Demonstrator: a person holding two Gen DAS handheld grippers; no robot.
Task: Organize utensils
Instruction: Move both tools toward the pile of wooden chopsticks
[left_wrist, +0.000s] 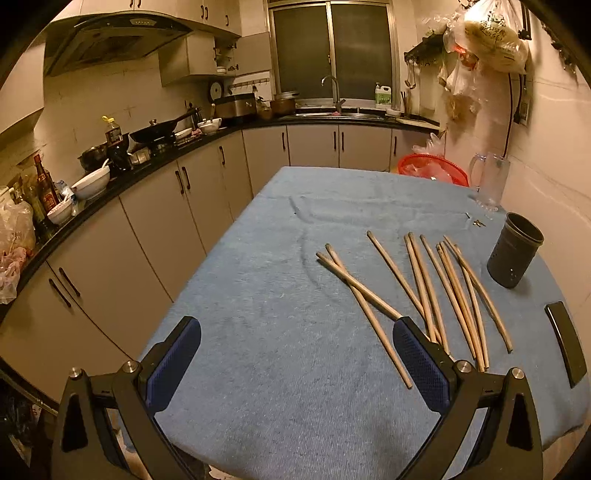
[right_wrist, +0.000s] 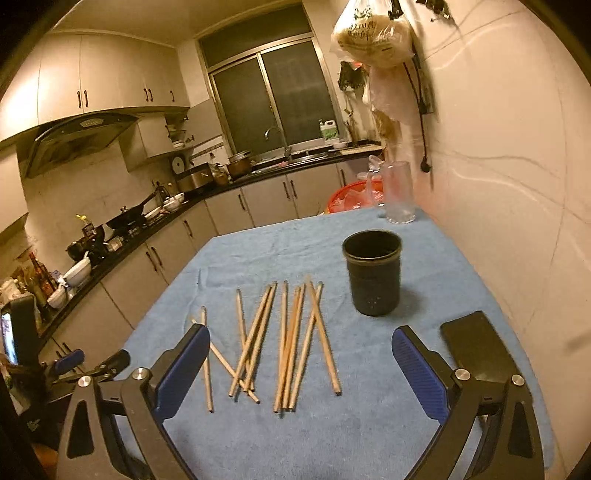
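Your left gripper (left_wrist: 297, 341) hangs above the near edge of the table, with both jaws spread wide and nothing between them. Its blue pads (left_wrist: 421, 363) face each other across a broad gap. Your right gripper (right_wrist: 301, 350) also hangs over the near edge, wide apart and empty, a little tilted downward. Neither gripper touches the table.

- Tablecloth (right_wrist: 369, 424): blue, faintly mottled weave.
- Chopsticks (right_wrist: 291, 347): plain pale tan wood.
- Utensil holder (right_wrist: 373, 277): dark grey to black, small pale dots near base.
- Gripper pads (left_wrist: 421, 360): blue, fine ribbed texture; frames black.
- Phone (right_wrist: 476, 347): black.
- Basket (left_wrist: 432, 168): red.
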